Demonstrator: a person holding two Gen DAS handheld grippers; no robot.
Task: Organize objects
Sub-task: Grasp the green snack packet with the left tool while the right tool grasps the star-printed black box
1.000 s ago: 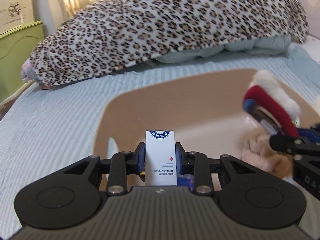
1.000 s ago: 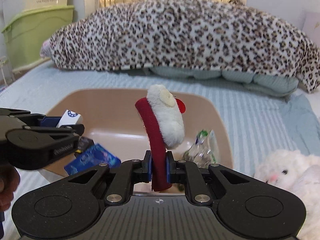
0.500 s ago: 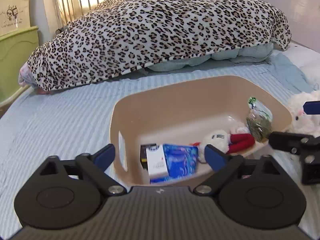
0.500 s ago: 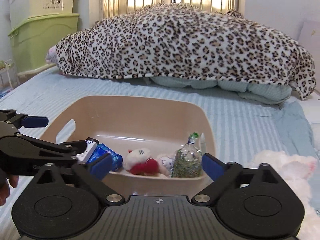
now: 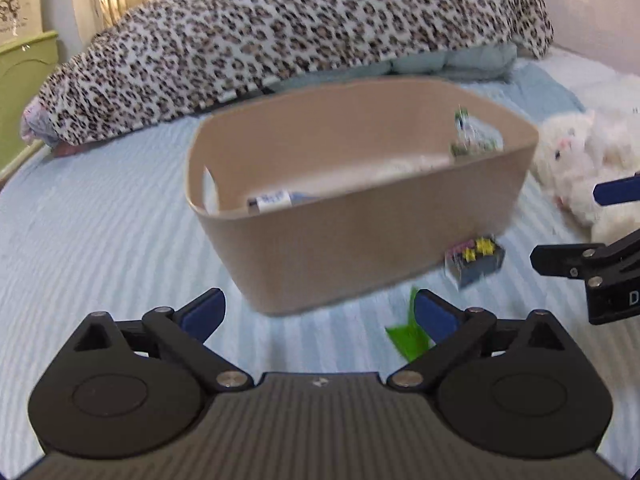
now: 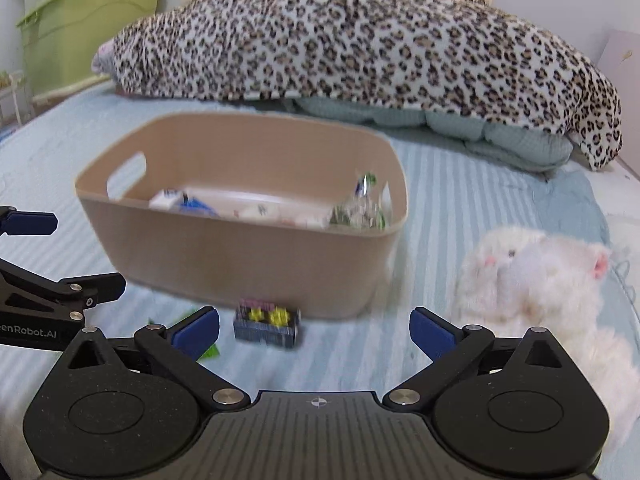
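A tan plastic bin (image 5: 360,236) (image 6: 224,248) sits on the striped bed. Inside it I see a white box (image 6: 166,199), a blue packet (image 6: 196,206) and a clear bag with green bits (image 6: 360,210) (image 5: 476,140). A small dark box with yellow flowers (image 6: 266,322) (image 5: 474,258) lies on the bed in front of the bin. A green scrap (image 5: 408,338) (image 6: 208,350) lies nearby. A white plush toy (image 6: 532,280) (image 5: 580,160) lies right of the bin. My left gripper (image 5: 316,314) and right gripper (image 6: 314,330) are both open and empty, low before the bin.
A leopard-print blanket (image 6: 360,48) over a pale blue quilt (image 6: 480,132) lies behind the bin. Green storage bins (image 6: 80,28) stand at the back left. The left gripper's fingers (image 6: 60,292) show at the left of the right wrist view.
Both grippers let go of the white box and the red-and-white plush into the bin, opened wide, then pulled back and down to the bed in front of the bin.
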